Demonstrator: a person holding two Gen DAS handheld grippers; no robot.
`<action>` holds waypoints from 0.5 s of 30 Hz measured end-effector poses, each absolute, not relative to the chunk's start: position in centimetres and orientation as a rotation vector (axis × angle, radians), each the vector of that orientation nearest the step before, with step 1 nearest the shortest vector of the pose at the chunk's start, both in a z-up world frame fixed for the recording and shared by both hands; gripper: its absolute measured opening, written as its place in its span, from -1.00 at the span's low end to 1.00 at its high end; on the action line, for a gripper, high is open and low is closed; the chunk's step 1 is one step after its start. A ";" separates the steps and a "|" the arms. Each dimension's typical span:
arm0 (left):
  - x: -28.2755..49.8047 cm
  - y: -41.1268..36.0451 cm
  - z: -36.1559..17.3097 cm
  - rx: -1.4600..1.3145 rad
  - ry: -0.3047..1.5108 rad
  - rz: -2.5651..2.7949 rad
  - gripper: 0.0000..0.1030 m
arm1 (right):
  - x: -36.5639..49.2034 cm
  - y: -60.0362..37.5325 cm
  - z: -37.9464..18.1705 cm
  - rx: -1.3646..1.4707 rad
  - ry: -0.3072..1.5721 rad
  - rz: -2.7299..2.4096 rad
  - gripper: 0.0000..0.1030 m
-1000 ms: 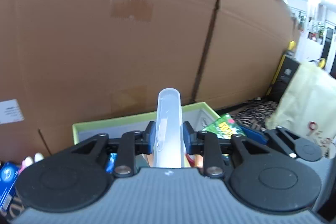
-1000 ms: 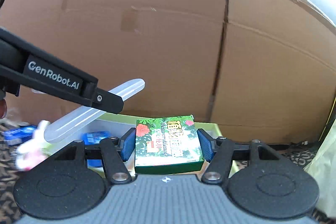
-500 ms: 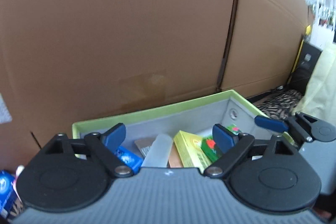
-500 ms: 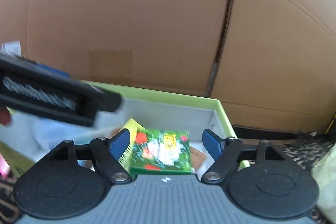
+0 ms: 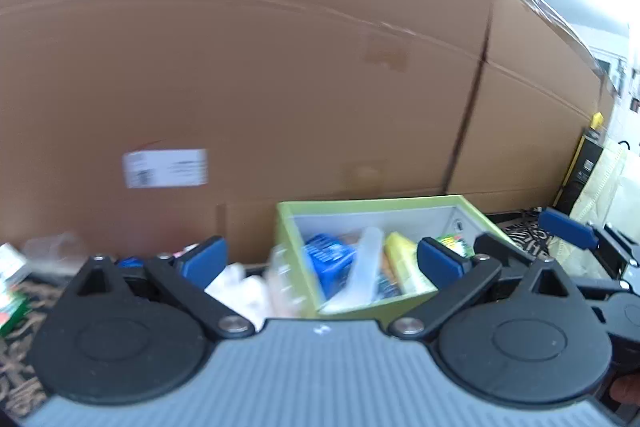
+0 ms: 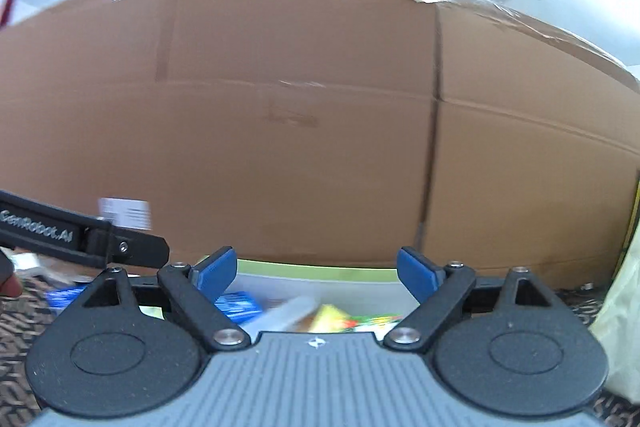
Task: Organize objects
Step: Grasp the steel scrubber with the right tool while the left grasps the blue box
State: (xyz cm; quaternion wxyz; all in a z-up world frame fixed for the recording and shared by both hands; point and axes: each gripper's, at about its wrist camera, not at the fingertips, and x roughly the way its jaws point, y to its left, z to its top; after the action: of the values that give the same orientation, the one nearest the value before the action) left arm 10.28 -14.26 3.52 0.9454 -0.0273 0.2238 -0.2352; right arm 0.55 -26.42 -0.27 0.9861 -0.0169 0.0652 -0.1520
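Note:
A lime-green bin (image 5: 360, 206) with grey inner walls stands by the cardboard wall. In it lie a clear plastic tube (image 5: 366, 263), a blue packet (image 5: 326, 261), a yellow box (image 5: 402, 263) and a green box (image 5: 452, 241). My left gripper (image 5: 320, 261) is open and empty, pulled back to the left of the bin. My right gripper (image 6: 316, 273) is open and empty above the bin's near side; the bin (image 6: 320, 271), tube (image 6: 288, 311), blue packet (image 6: 240, 303) and green box (image 6: 372, 321) show below it.
A tall cardboard wall (image 5: 280, 87) with a white label (image 5: 166, 167) fills the background. Loose items lie on the patterned mat at the left: white things (image 5: 244, 287), a green box (image 5: 12, 303). A cream bag (image 6: 620, 307) stands at the right.
Both grippers opened and dropped their loads into the bin: the left let go of the clear tube, the right the green box. Both then pulled back, the left swinging leftward.

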 end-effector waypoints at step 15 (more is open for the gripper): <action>7.2 3.2 -4.2 -0.165 0.609 -0.147 1.00 | 1.4 -12.6 -6.4 0.012 0.347 0.015 0.73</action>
State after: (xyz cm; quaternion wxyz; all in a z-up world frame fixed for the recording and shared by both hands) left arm 7.21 3.23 -4.25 0.9481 -0.0809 0.2990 -0.0723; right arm 1.41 -12.63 -6.45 0.9849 0.0062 0.1728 0.0073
